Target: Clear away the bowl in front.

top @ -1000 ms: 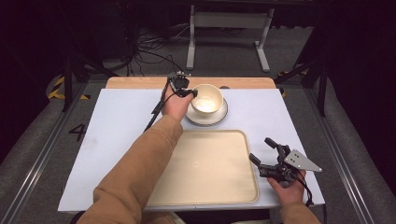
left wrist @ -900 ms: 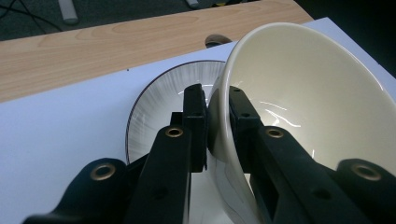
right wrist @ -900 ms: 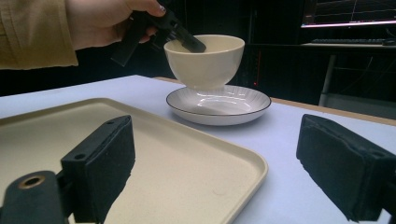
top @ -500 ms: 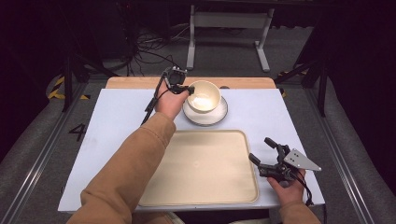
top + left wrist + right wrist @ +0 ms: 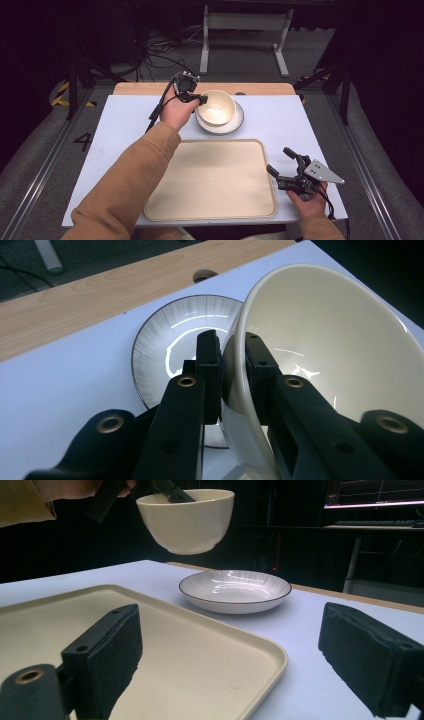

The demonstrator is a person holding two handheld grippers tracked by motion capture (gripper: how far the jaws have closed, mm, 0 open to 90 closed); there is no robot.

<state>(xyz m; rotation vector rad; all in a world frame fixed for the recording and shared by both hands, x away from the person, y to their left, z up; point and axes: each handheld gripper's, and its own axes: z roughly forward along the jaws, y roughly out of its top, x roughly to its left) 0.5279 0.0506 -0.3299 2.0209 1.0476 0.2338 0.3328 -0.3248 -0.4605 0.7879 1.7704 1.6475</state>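
Note:
A cream bowl (image 5: 217,106) (image 5: 187,518) hangs in the air above a white ribbed plate (image 5: 235,123) (image 5: 235,591) at the back of the table. My left gripper (image 5: 201,99) (image 5: 232,370) is shut on the bowl's rim (image 5: 239,335), one jaw inside and one outside. The plate (image 5: 165,342) lies under the bowl in the left gripper view. My right gripper (image 5: 281,161) (image 5: 230,670) is open and holds nothing, at the right edge of the beige tray (image 5: 210,180) (image 5: 165,650).
The white table top (image 5: 125,125) ends in a wooden strip (image 5: 150,88) at the back. A table frame and cables stand on the dark floor beyond. Room is free on the table to the left and right of the tray.
The left gripper has lifted the bowl off the plate and drawn it slightly up and left. The right gripper has stayed where it was.

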